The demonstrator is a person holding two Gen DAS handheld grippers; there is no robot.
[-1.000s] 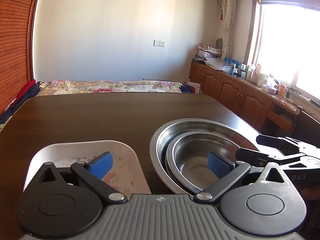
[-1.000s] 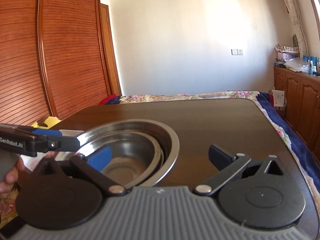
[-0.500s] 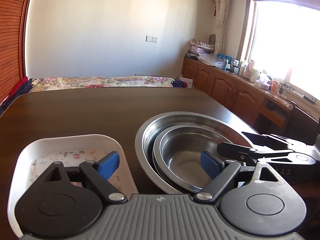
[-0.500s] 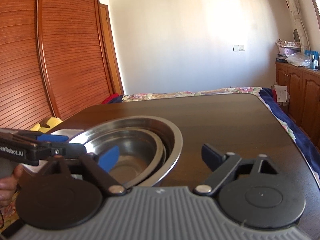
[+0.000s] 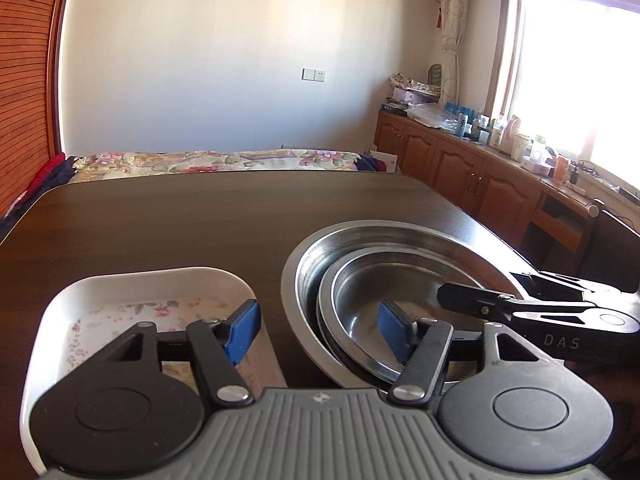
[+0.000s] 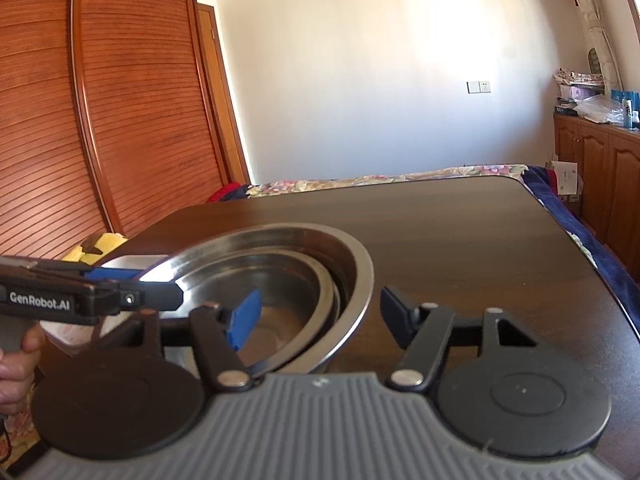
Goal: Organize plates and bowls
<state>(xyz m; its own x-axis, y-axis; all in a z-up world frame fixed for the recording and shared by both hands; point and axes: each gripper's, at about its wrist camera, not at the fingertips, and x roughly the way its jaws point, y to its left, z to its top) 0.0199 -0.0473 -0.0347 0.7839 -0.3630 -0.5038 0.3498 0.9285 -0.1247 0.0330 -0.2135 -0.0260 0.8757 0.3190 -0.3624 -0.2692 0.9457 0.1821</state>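
Looking across the dark wooden table [image 5: 200, 220], we see our own gripper bodies hiding its near edge in both views. On it sits the large steel bowl [image 5: 304, 280] with a smaller steel bowl [image 5: 360, 292] nested inside; how many dishes are stacked there is hard to make out, and the near rims are covered by our tools. Just left of the bowls lies the white floral tray [image 5: 132, 280], its near half hidden in the left view and nearly blocked in the right. Our left gripper [image 5: 316, 330] is closing, straddling the big bowl's left wall, pads not yet pressing on it. Our right gripper [image 6: 320, 318] is closing too, astride the opposite wall, likewise without contact. A hand [image 6: 16, 356] is cut off at the right view's left edge.
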